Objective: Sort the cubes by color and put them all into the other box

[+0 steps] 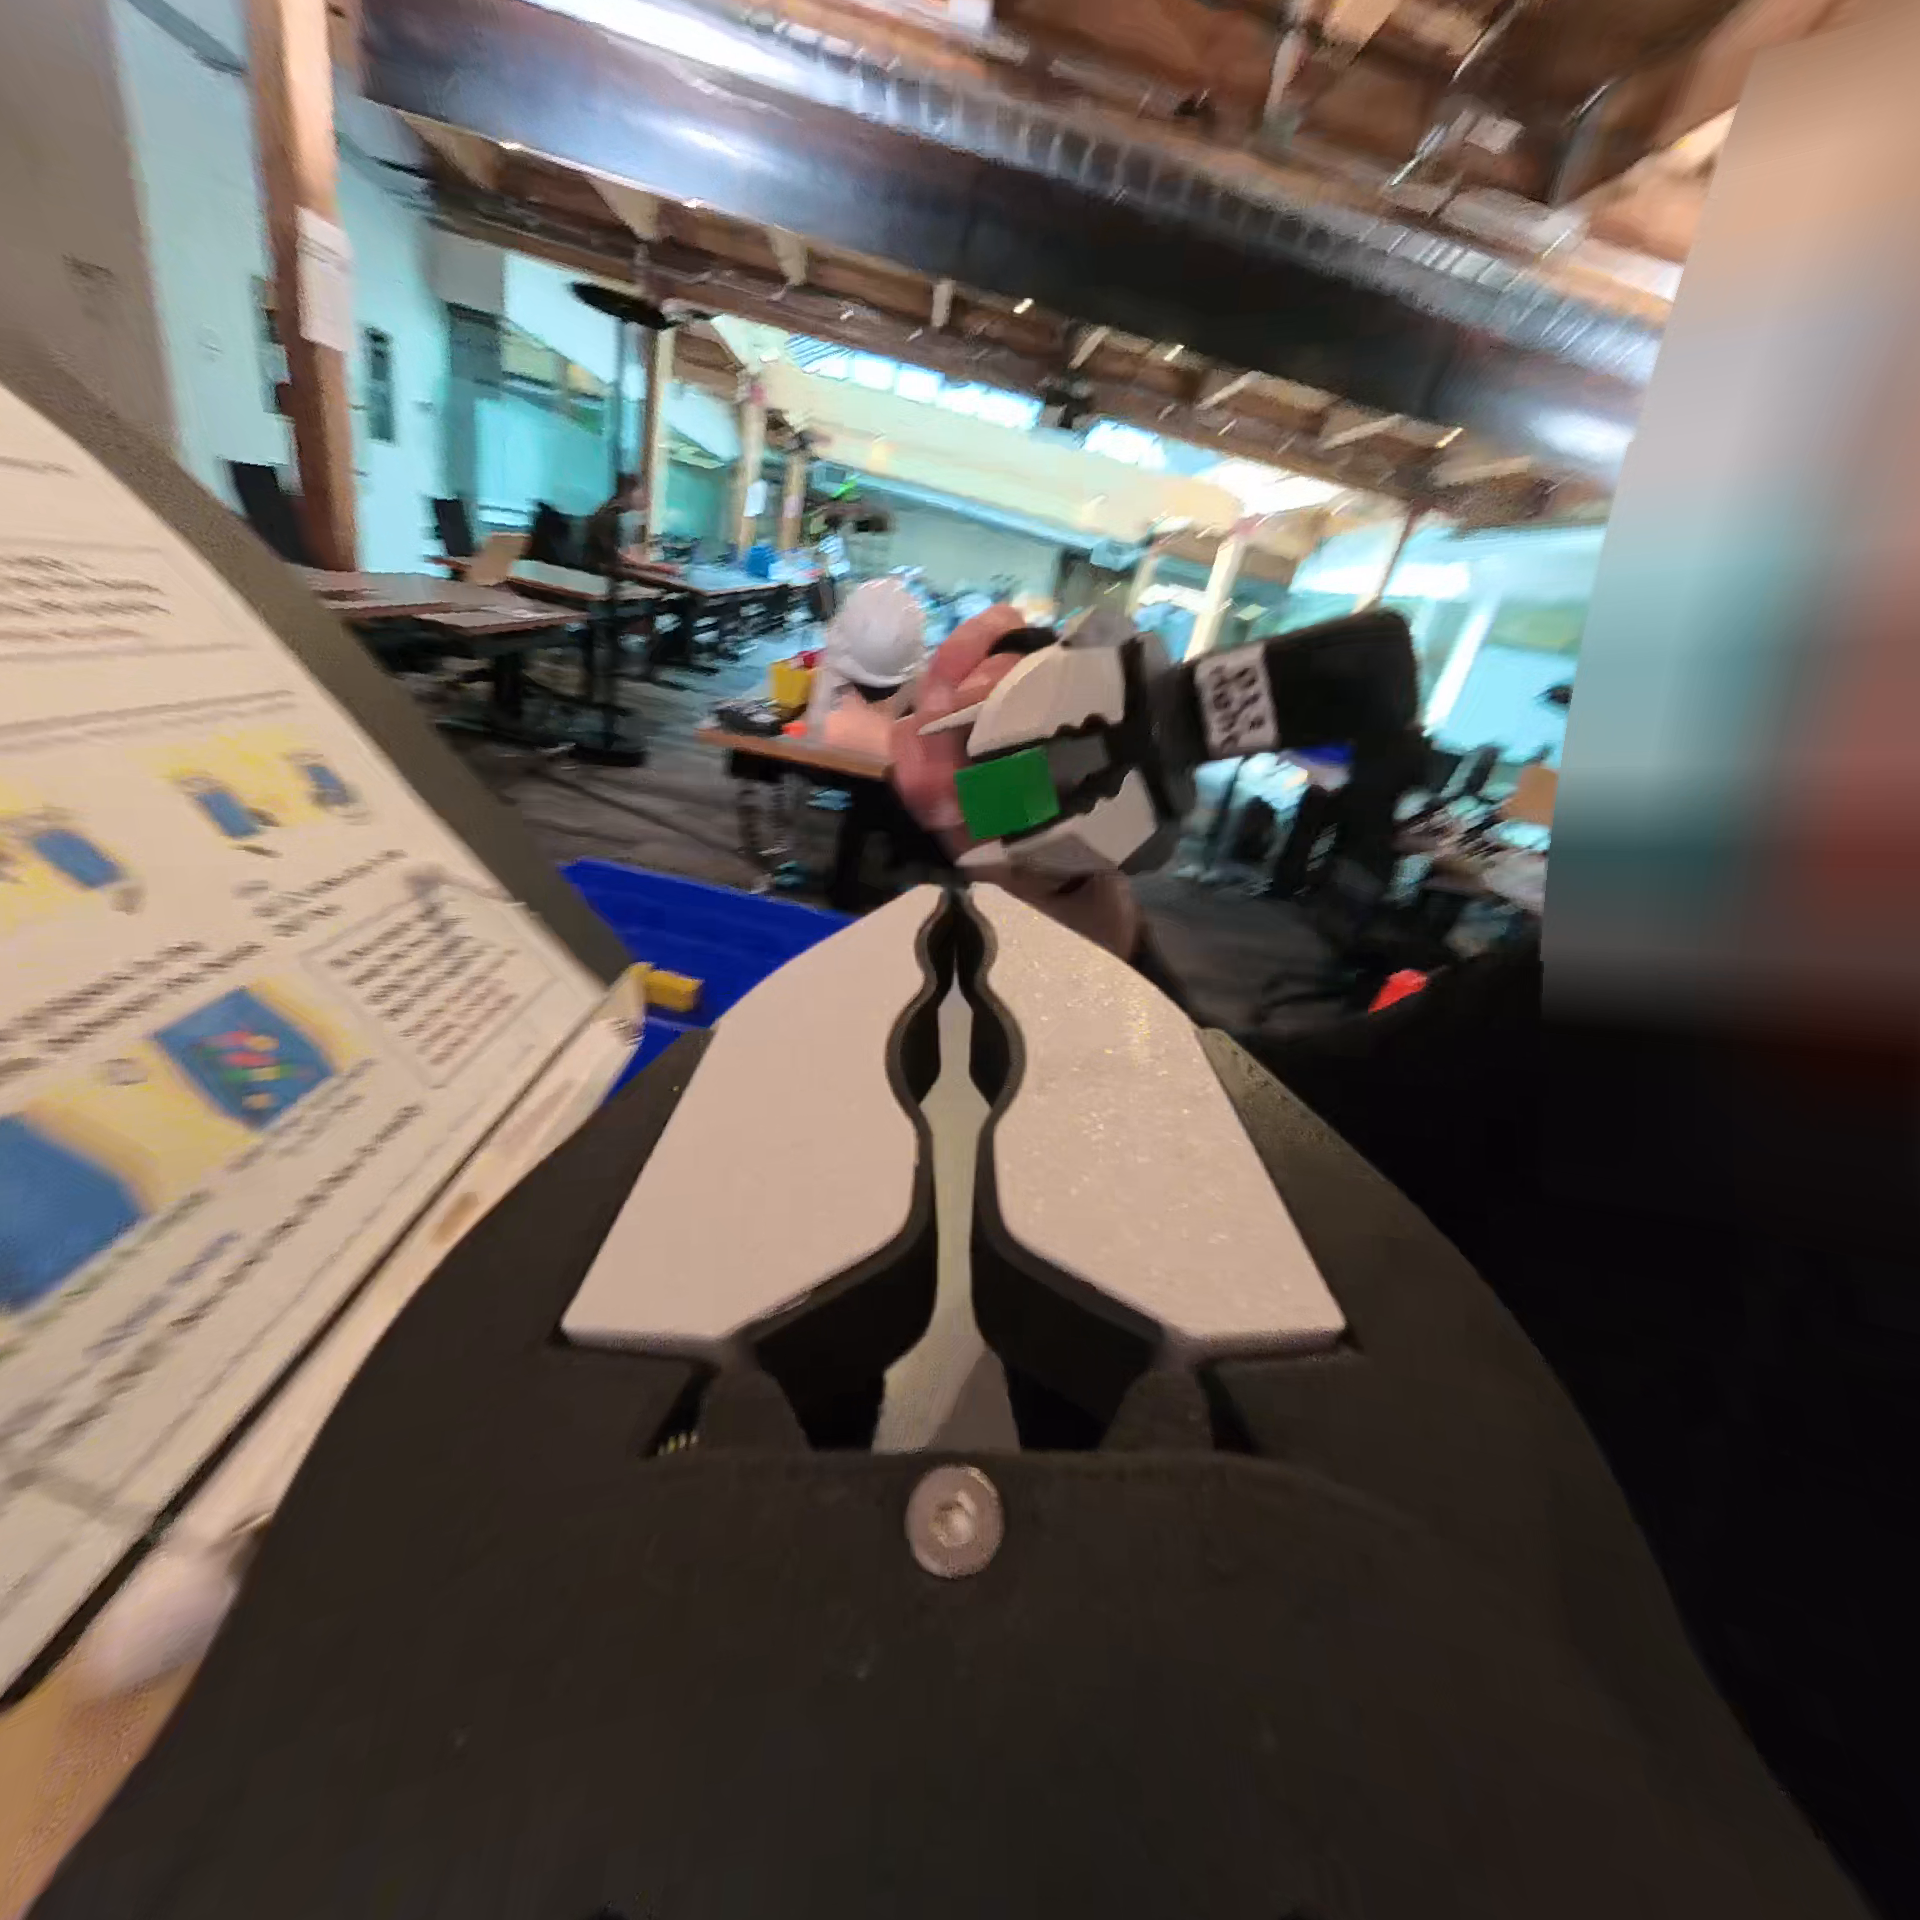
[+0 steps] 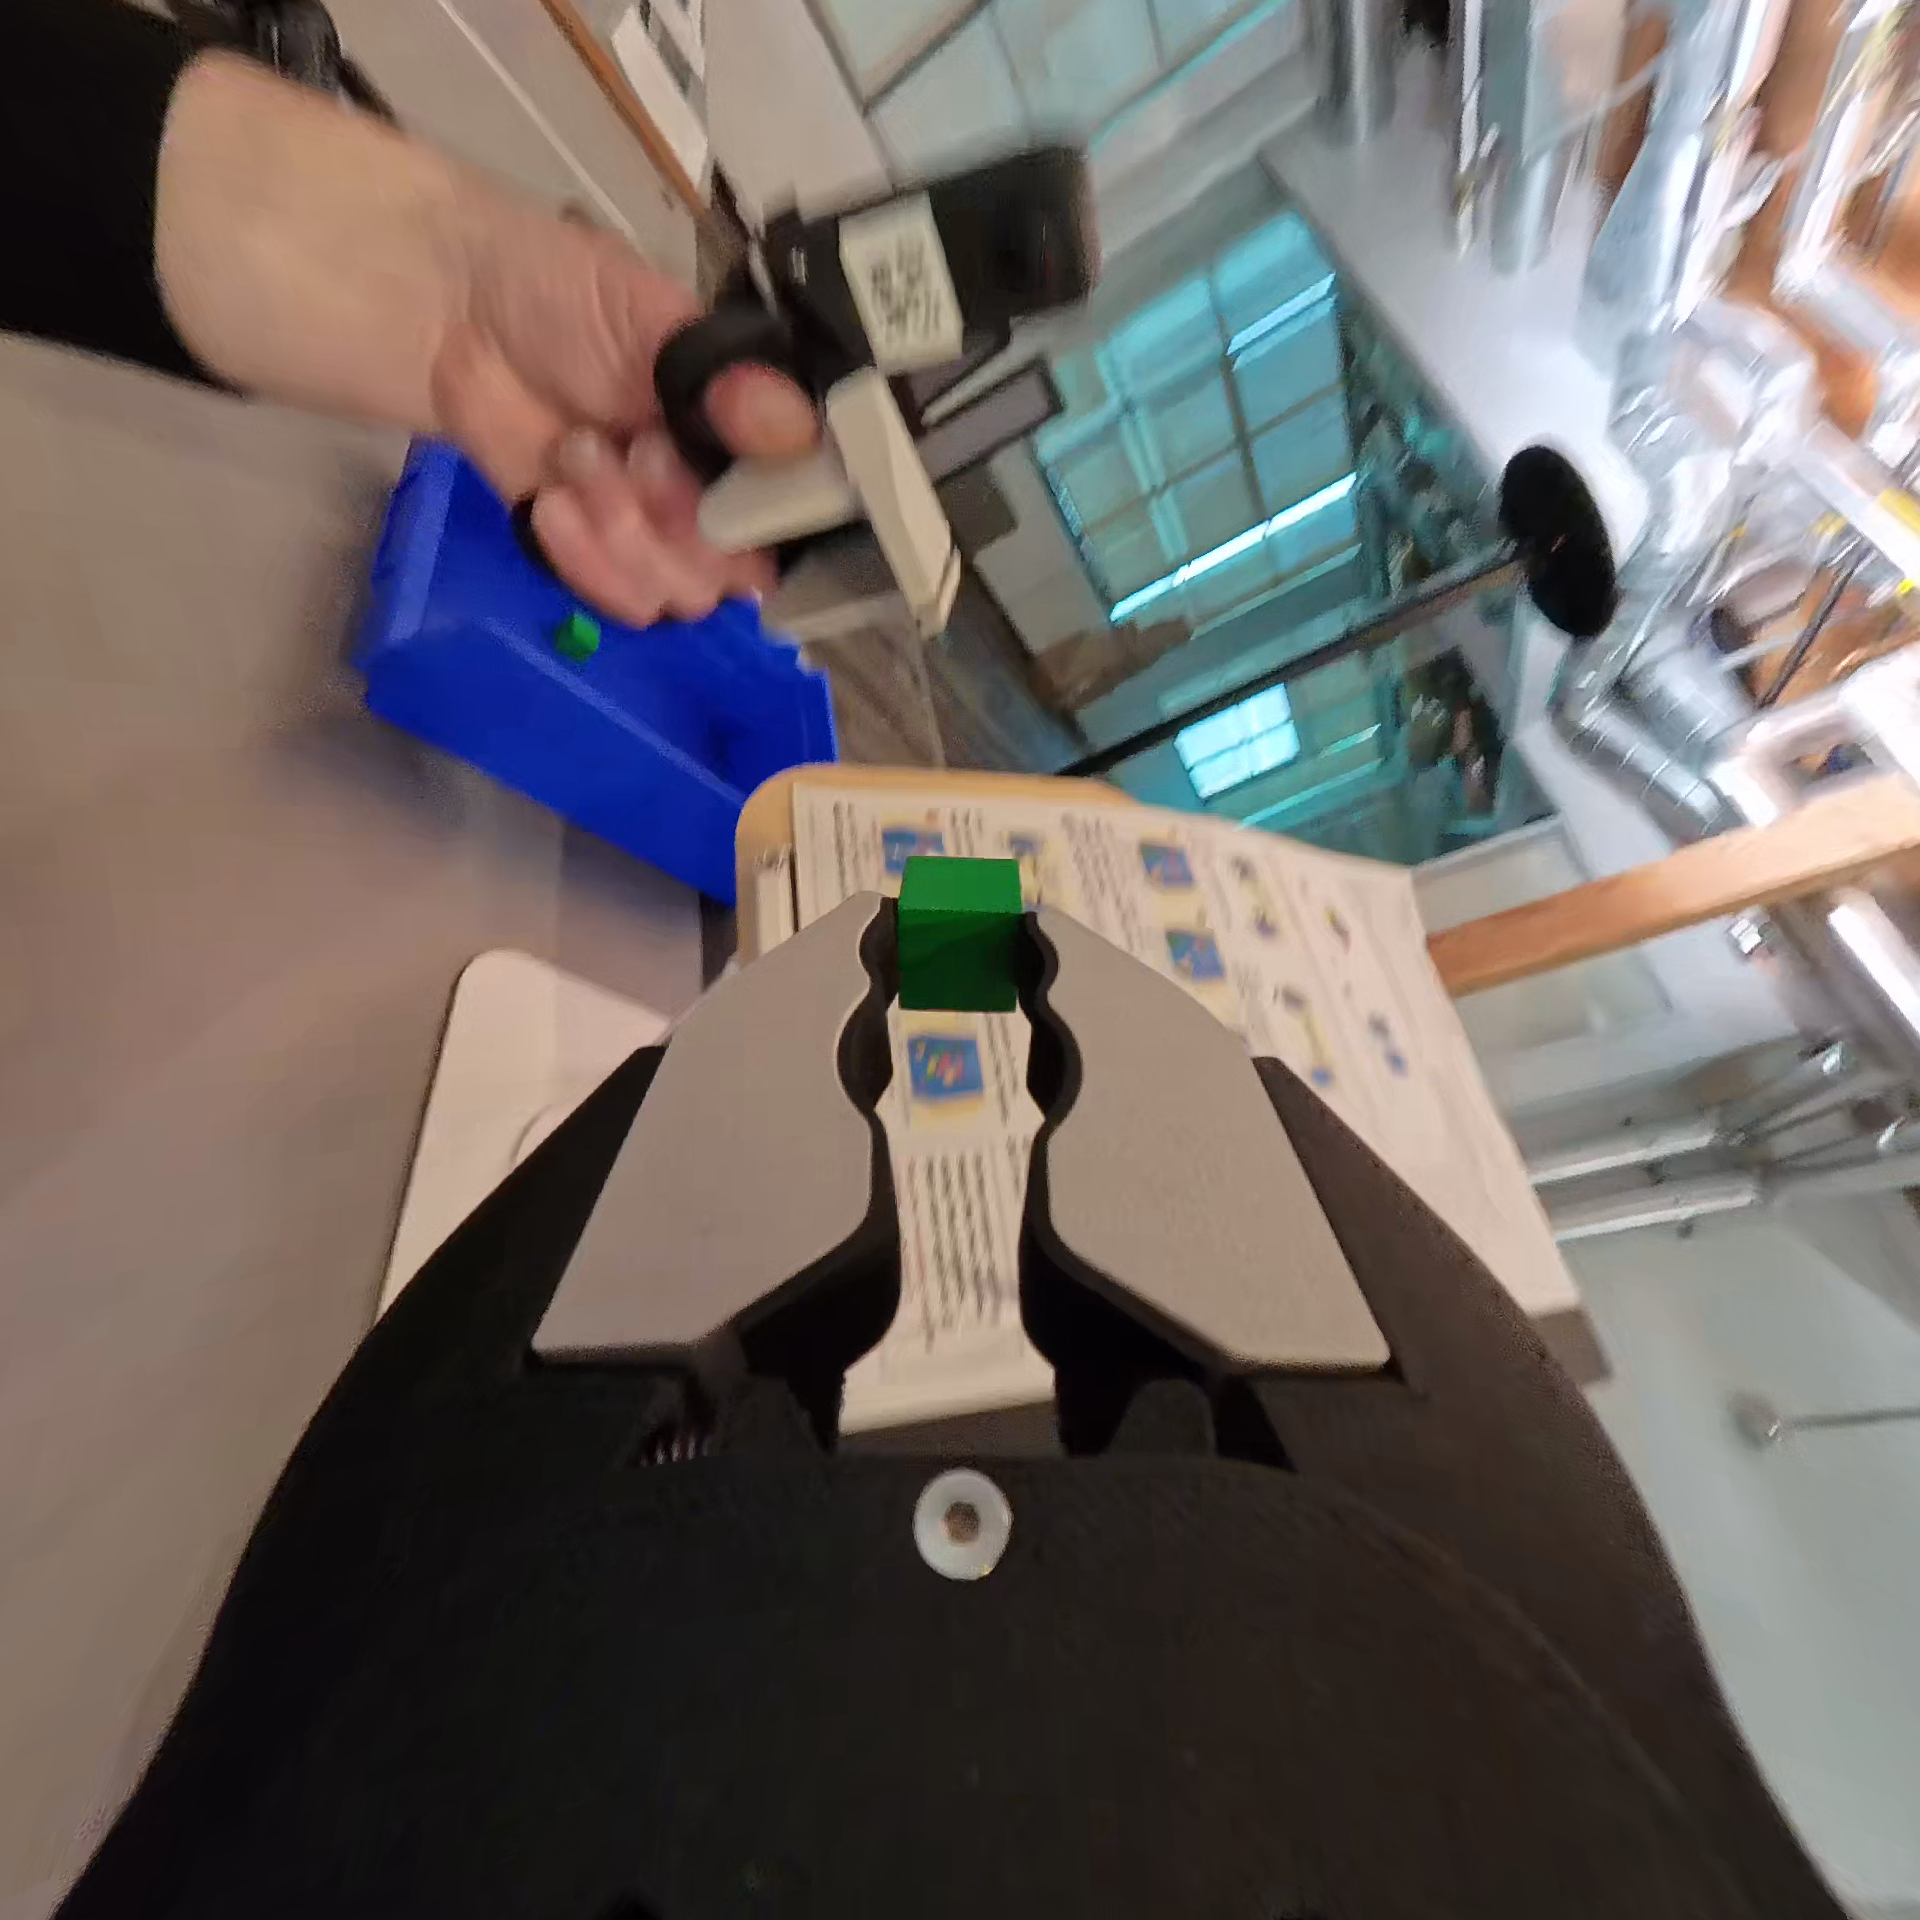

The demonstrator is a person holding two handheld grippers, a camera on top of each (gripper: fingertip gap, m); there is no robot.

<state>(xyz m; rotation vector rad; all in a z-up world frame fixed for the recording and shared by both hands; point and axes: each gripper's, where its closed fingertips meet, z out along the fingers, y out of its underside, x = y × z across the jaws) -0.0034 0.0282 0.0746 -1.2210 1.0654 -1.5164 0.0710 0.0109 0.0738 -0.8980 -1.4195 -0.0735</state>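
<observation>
My right gripper [image 2: 958,940] is shut on a green cube [image 2: 956,943], held at its fingertips in the air above an instruction sheet. The same gripper with the green cube [image 1: 1006,794] shows in the left wrist view, raised ahead of my left gripper. My left gripper [image 1: 954,914] is shut and empty, its fingertips touching. It also shows in the right wrist view [image 2: 935,520], held by a hand above a blue box [image 2: 613,748]. A second green cube [image 2: 575,634] lies in that box. In the left wrist view a yellow cube [image 1: 670,987] lies in the blue box [image 1: 707,925].
A printed instruction sheet on a stand [image 2: 1143,987] stands next to the blue box; it fills the left of the left wrist view [image 1: 208,987]. The grey tabletop [image 2: 187,831] lies under the box. A workshop with desks lies behind. Some 9 centimeters of space lies between my two pairs of fingers.
</observation>
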